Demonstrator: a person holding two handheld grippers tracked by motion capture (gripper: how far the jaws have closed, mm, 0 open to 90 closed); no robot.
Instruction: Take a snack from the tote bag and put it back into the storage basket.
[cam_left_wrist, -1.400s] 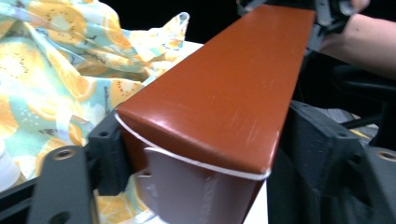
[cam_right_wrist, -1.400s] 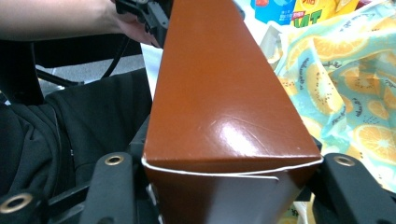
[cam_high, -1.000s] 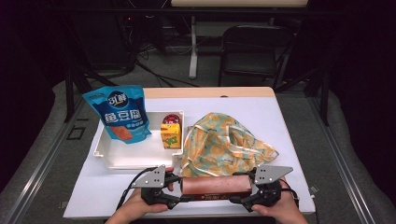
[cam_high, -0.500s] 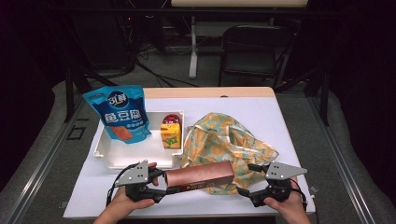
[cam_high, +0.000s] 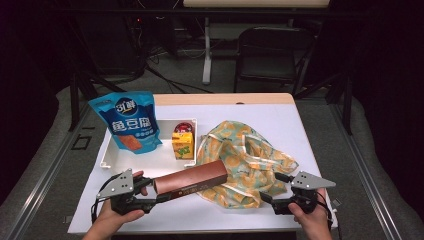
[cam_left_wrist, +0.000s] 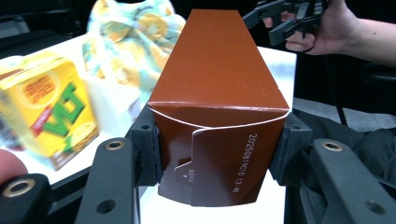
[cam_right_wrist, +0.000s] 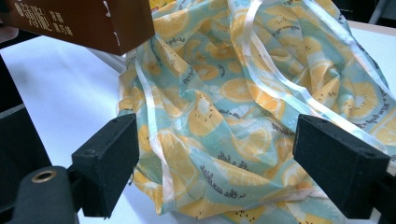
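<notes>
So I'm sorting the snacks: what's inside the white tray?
In the white tray a blue snack pouch leans at the left and a yellow drink carton stands at the right. A red item behind the carton is mostly covered, so I can't identify it.

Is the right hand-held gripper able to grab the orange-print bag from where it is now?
Probably yes. The right hand-held gripper has its jaws open, nothing between them, and points at the near edge of the orange-print bag. The brown box held by the left hand-held gripper lies off to one side, not between.
</notes>
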